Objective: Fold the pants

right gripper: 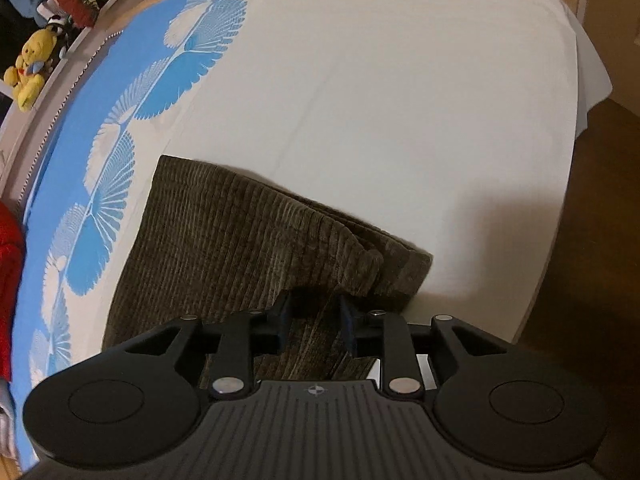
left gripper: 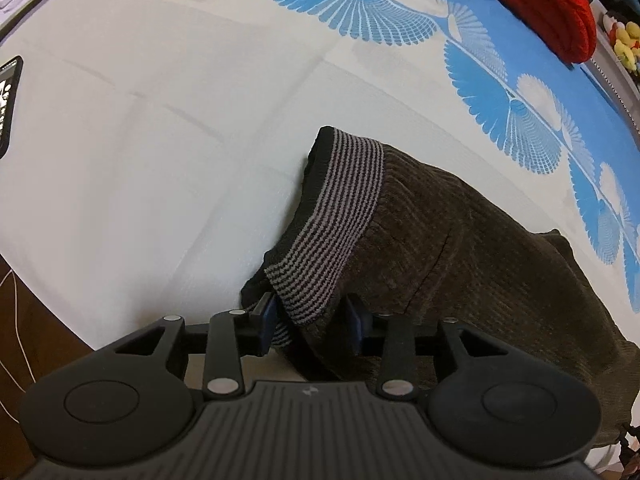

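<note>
Dark brown corduroy pants (left gripper: 460,240) lie on a white bed sheet (left gripper: 160,140). Their black-and-grey striped waistband (left gripper: 332,216) points away from the left wrist camera. My left gripper (left gripper: 310,320) is shut on the near corner of the waistband, cloth bunched between its blue pads. In the right wrist view the pants (right gripper: 224,232) lie folded in layers. My right gripper (right gripper: 314,324) is shut on the leg end, with cloth between its pads.
The sheet has a blue band with white fan patterns (left gripper: 500,72) along the far side. A red knitted item (left gripper: 540,0) lies on it. A phone (left gripper: 8,100) lies at the left. Plush toys (right gripper: 30,68) sit on a shelf. The bed edge (right gripper: 560,200) drops to brown floor.
</note>
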### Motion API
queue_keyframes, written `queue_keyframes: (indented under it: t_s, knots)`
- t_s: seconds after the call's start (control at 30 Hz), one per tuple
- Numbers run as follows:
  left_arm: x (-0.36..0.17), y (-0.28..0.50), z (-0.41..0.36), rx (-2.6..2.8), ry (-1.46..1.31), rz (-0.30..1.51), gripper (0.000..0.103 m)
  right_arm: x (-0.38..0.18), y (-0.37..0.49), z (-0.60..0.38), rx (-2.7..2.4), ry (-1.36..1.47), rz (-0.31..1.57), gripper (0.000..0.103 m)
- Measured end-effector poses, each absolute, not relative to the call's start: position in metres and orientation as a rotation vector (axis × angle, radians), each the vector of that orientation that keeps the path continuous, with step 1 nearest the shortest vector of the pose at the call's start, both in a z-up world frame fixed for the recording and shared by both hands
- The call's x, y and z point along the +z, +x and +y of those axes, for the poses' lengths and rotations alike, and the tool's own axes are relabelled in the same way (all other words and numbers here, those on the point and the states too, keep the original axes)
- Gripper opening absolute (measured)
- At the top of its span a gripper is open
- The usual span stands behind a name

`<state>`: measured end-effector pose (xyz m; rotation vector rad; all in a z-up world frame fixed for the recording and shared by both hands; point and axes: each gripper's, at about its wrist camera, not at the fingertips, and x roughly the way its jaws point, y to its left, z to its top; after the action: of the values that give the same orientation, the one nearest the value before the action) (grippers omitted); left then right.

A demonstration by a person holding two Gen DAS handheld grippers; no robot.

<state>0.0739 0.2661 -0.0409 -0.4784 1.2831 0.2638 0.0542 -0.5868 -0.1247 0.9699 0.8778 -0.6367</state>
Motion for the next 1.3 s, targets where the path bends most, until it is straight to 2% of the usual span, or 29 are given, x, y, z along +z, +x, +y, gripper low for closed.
queue_keyframes:
  t_s: [0.07,0.13,0.73,0.77,0.8,0.83,0.9,1.0,1.1,1.17,1.23,1.3]
  knots:
    - [-0.041,0.073,0.266,0.265,-0.473,1.284,0.041,-0.123,0.058,-0.583,-0.654,0.943,0.889,0.020]
    - [-0.041,0.073,0.265,0.265,-0.473,1.282,0.041,-0.117,0.045,-0.584,-0.680,0.956,0.891,0.019]
    - [-0.042,0.076,0.260,0.267,-0.470,1.282,0.041,-0.115,0.039,-0.590,-0.710,0.924,0.856,0.026]
    - [-0.043,0.076,0.260,0.269,-0.470,1.280,0.038,-0.115,0.040,-0.589,-0.708,0.918,0.857,0.020]
    - [-0.042,0.076,0.261,0.270,-0.470,1.268,0.026,-0.115,0.041,-0.588,-0.711,0.903,0.856,0.007]
    - [-0.038,0.075,0.262,0.264,-0.478,1.247,0.023,-0.112,0.042,-0.587,-0.712,0.887,0.849,0.007]
    - [-0.025,0.071,0.266,0.242,-0.515,1.161,0.021,-0.099,0.039,-0.583,-0.715,0.874,0.769,0.006]
    - [0.005,0.059,0.276,0.186,-0.618,0.947,0.020,-0.059,0.025,-0.575,-0.593,0.900,0.490,0.006]
    - [0.009,0.054,0.279,0.203,-0.596,0.949,0.020,-0.027,0.011,-0.566,-0.555,0.816,0.318,0.005]
    - [-0.011,0.056,0.279,0.214,-0.583,1.092,0.020,-0.038,0.008,-0.576,-0.638,0.861,0.392,0.005]
    - [-0.030,0.061,0.274,0.242,-0.535,1.234,0.023,-0.066,0.015,-0.583,-0.738,0.882,0.621,0.006]
    - [-0.040,0.064,0.271,0.281,-0.453,1.315,0.035,-0.101,0.021,-0.589,-0.824,0.885,0.873,0.008]
